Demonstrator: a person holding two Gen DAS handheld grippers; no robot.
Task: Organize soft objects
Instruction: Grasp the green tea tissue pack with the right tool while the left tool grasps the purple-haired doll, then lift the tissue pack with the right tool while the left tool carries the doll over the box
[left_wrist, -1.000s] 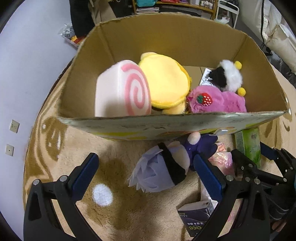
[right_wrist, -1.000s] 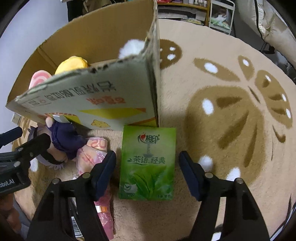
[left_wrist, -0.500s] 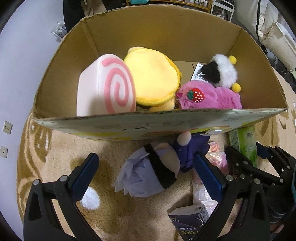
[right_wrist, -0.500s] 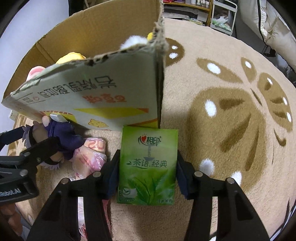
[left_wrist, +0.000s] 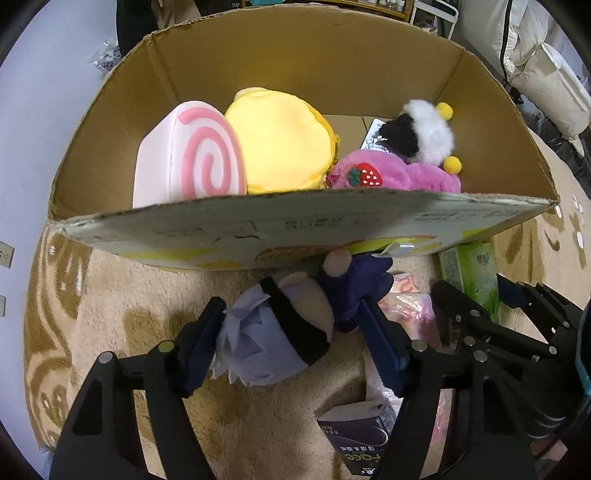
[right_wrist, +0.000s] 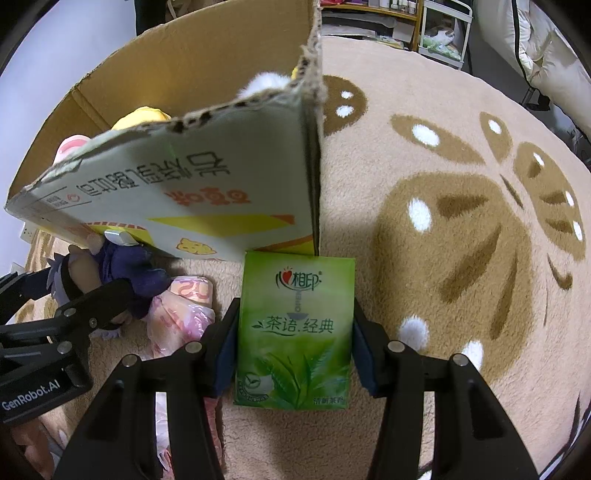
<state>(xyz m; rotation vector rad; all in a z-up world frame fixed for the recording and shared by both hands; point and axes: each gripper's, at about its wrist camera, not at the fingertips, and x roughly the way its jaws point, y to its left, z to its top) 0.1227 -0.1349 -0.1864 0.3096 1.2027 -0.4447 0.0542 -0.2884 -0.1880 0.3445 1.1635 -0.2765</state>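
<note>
Both grippers clamped on soft goods at the foot of the open brown cardboard box (left_wrist: 258, 55).

The left gripper (left_wrist: 291, 343) squeezes the pale-lilac-haired plush doll in dark purple clothes (left_wrist: 284, 328), which lies on the fuzzy beige rug (left_wrist: 110, 295) just in front of the box's near wall, long axis running toward that wall. The right gripper (right_wrist: 293, 347) grips the flat green plastic-wrapped tissue pack (right_wrist: 295, 332) by its long sides, its far end touching the box's near right corner. Both loads must likely rise over the near wall. Inside the box sit velvety cushions and fluffy plush.
</note>
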